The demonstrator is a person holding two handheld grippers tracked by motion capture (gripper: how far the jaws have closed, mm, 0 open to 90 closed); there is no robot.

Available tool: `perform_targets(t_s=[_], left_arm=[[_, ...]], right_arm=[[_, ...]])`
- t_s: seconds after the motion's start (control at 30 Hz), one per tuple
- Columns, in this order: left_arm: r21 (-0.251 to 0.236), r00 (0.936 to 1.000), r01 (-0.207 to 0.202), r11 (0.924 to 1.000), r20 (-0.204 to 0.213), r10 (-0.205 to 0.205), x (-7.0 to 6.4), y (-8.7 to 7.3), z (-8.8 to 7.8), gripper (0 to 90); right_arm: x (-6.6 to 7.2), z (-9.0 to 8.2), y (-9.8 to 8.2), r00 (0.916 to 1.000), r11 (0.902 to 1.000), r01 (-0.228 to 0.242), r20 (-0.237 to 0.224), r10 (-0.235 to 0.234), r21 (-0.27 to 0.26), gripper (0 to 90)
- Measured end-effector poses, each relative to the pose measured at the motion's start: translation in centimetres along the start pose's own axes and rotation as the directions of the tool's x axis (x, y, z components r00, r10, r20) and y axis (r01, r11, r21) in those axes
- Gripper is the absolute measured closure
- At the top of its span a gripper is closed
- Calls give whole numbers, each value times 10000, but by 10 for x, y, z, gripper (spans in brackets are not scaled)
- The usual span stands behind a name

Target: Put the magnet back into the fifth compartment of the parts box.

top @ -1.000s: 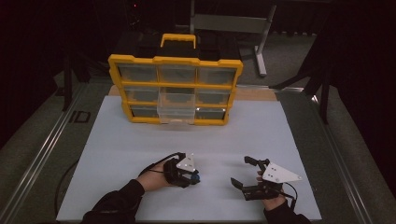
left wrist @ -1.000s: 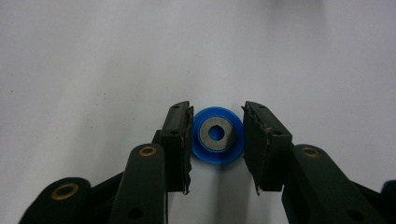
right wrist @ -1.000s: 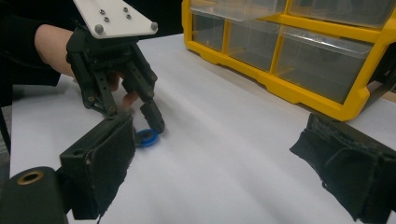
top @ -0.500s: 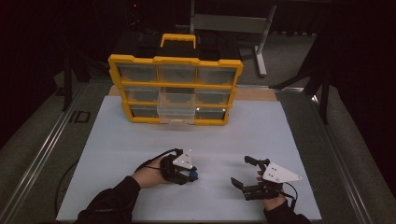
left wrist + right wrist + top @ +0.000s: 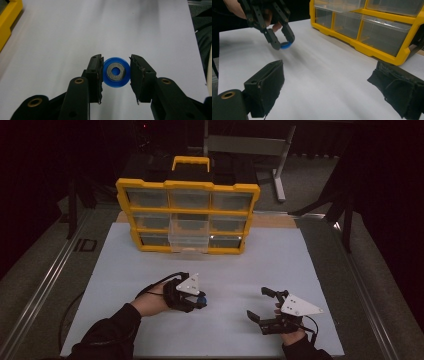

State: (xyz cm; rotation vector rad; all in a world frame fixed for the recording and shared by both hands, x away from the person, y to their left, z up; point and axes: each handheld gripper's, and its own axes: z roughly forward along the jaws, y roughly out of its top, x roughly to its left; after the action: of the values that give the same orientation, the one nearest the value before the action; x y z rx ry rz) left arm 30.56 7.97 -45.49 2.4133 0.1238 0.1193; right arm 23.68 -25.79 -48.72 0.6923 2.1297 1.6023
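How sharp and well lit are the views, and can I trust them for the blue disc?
High view: dim, dark surroundings, white mat evenly lit, blue disc tiny. Left gripper view: disc crisp between the left gripper jaws, mat behind streaked with blur. Right gripper view: near jaws of the right gripper soft, yellow organizer fairly clear.

The high view looks forward and down over the white bench (image 5: 150, 270). Each gripper view sits close above it; the right one shares the yellow organizer (image 5: 372, 50) with the high view.
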Motion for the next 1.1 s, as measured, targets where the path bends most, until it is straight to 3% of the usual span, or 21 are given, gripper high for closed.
perform_targets(t_s=[1.1], left_arm=[[303,9986,-431,9986,-286,439,25,25,-62,625]], right_arm=[[0,1,0,10000,10000,47,2,-47,2,98]])
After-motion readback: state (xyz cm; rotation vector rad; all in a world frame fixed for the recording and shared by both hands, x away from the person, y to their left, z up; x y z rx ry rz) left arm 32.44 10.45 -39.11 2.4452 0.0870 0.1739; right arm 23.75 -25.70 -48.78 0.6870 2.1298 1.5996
